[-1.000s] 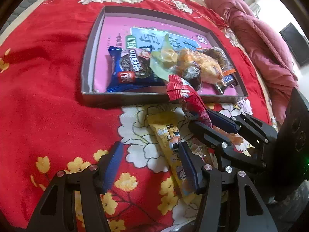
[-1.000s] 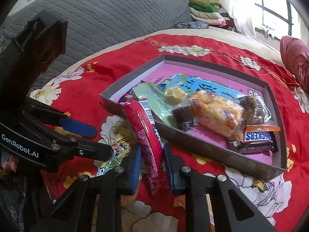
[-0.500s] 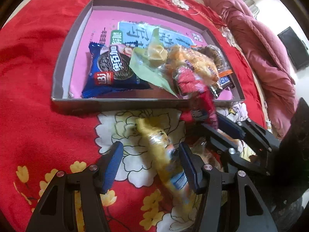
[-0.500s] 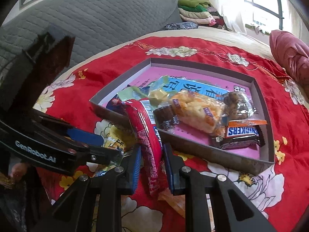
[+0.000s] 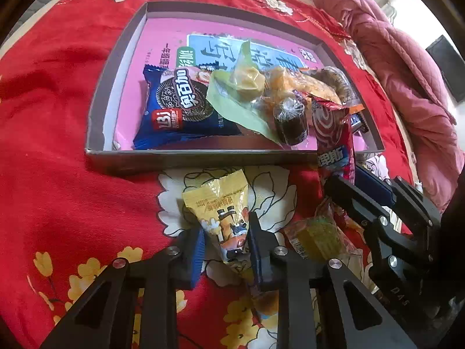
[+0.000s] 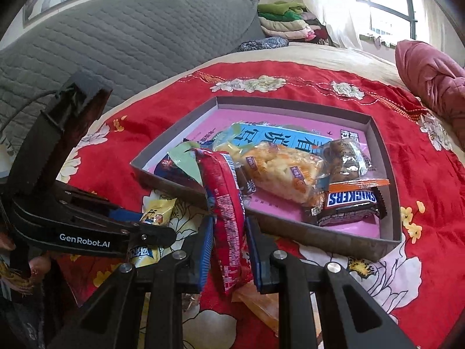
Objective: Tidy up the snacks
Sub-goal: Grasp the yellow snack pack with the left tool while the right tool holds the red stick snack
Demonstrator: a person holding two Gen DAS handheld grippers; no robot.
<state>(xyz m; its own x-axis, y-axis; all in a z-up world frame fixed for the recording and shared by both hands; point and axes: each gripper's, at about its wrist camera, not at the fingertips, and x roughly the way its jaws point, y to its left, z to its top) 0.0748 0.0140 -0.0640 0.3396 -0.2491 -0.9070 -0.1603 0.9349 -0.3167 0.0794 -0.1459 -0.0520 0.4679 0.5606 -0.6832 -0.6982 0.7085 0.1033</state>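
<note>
Snacks fill the grey tray (image 5: 96, 110) in the upper middle of the left wrist view, among them a blue cookie pack (image 5: 180, 107) and a Snickers bar (image 6: 348, 203). At lower centre the left hand-held gripper (image 5: 225, 240) is closing on a yellow packet (image 5: 223, 212) over the red bedspread (image 5: 58, 174), pads touching it. The right hand-held gripper (image 6: 228, 238) is clamped on a red packet (image 6: 226, 203) leaning over the tray's near wall.

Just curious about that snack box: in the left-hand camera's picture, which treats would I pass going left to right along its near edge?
Blue cookie packet → green wrapper → dark round cake → red packet, which the right gripper holds over the tray edge.
</note>
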